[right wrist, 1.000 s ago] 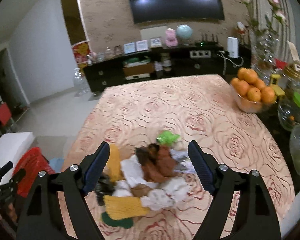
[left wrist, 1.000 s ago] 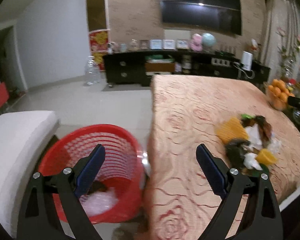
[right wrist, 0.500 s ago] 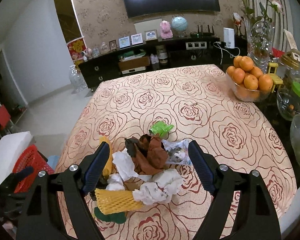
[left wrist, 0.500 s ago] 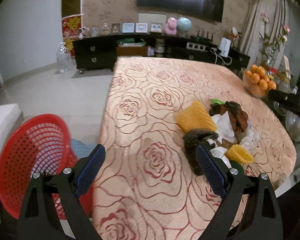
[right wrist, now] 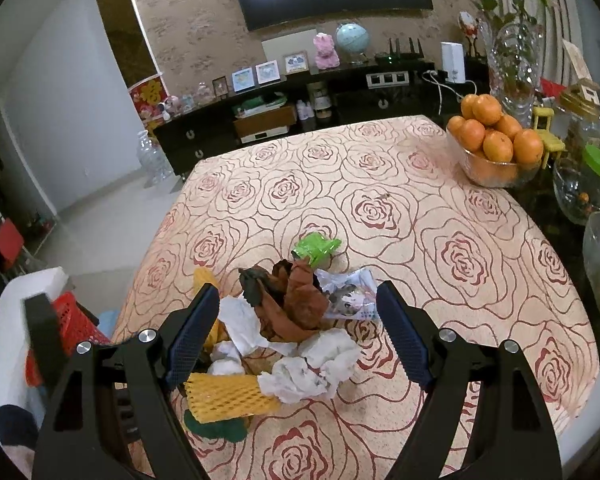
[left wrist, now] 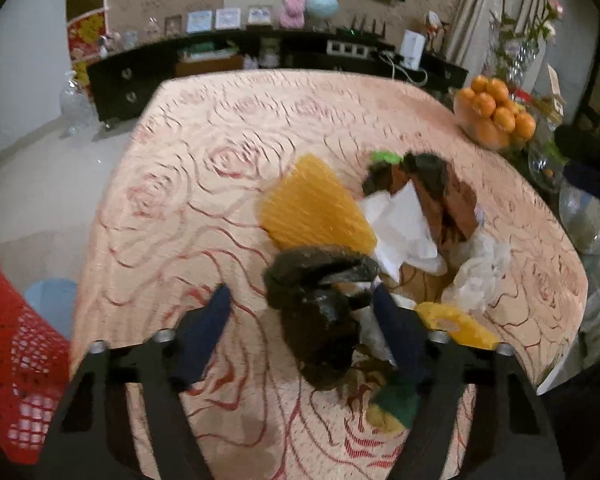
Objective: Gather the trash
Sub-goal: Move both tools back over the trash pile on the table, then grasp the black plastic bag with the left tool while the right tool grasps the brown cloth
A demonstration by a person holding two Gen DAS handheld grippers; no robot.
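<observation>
Currently itemised, taking the trash pile [right wrist: 284,336] as landmark; it lies on the near part of the table [right wrist: 420,216], which is covered in a peach cloth with a red rose pattern.

Pile contents: a crumpled black plastic bag [left wrist: 320,312] at its left edge; a large yellow foam fruit net [left wrist: 312,208] just behind the bag; a smaller yellow foam net [right wrist: 228,398] at the pile's near edge, lying on a dark green scrap [right wrist: 216,428]; white crumpled tissues [right wrist: 320,364]; brown paper [right wrist: 300,300] at the middle; a green wrapper [right wrist: 316,246] at the far edge; a printed wrapper [right wrist: 350,294] to the right of the brown paper, showing a cartoon figure, its lettering too small to read.

Left tongs [left wrist: 302,330]: jaws closing around the black plastic bag, which sits between them; the pads have not yet pressed on it.

Right tongs [right wrist: 298,332]: spread wide, poised over the pile's middle, pinching nothing.

Left of the pile, off the table edge: a red mesh basket [left wrist: 8,376].

Far right of the pile: a glass bowl of oranges [right wrist: 492,144].

Beyond the pile, against the wall: a red poster [right wrist: 150,96] with a gold character, not legible.
</observation>
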